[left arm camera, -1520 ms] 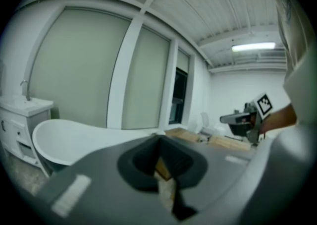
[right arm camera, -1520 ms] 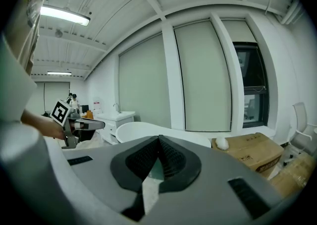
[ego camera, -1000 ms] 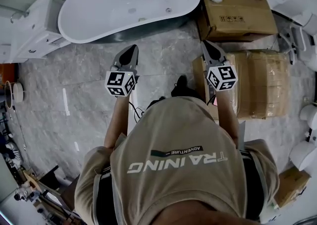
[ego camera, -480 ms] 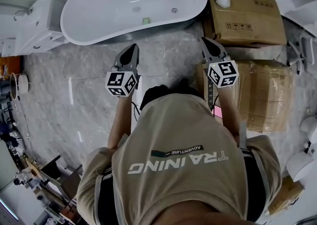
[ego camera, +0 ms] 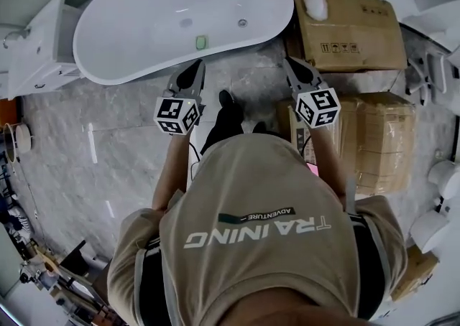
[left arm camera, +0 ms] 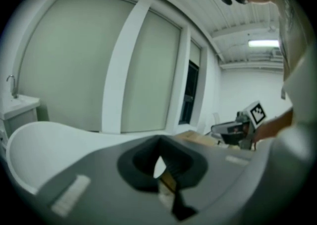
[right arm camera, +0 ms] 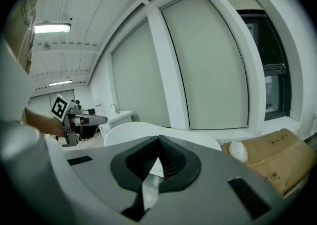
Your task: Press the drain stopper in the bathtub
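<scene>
Grey marbled tile floor [ego camera: 108,131] of a bathroom showroom, seen from above; big window panels with blinds drawn [right arm camera: 213,65] line the far wall. White freestanding bathtub [ego camera: 129,37] lies across the top of the head view, with a white vanity cabinet [ego camera: 39,48] at its left end and a cardboard box [ego camera: 352,26] at its right end. A second, wrapped box [ego camera: 381,138] sits below that one. Small green item [ego camera: 201,42] rests on the near rim of the tub. Drain stopper [ego camera: 242,22], a small round metal fitting, sits on the tub floor toward the right end. Left claw [ego camera: 194,70] and right claw [ego camera: 291,64] are held over the floor just short of the tub, well apart from the stopper. Both are closed tip to tip and hold nothing.
</scene>
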Motion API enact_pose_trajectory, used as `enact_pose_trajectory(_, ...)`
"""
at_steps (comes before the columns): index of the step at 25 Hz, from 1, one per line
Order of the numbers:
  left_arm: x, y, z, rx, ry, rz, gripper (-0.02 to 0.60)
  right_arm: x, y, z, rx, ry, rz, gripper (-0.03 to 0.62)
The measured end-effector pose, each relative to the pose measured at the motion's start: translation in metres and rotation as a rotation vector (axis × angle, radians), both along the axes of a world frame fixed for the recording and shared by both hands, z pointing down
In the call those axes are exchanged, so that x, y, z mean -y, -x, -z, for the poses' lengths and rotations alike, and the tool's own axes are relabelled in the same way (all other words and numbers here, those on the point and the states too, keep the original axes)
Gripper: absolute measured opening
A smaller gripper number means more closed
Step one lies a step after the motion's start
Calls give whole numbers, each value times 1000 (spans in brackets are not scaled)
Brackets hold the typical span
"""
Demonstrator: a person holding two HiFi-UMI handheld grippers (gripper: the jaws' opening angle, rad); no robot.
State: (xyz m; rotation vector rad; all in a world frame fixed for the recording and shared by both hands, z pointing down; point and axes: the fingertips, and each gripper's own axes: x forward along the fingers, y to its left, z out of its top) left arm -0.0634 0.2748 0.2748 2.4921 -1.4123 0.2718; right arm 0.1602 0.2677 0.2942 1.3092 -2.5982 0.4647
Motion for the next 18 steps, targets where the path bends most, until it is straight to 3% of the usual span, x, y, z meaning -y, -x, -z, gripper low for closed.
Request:
enact_pose_trajectory(12, 140, 44, 4, 69, -33, -191, 2, 138, 59, 20, -37, -27, -116, 8)
enact_pose_trajectory(18, 181, 64, 3, 48, -36, -207, 2, 183, 72, 32, -63, -58, -144, 8)
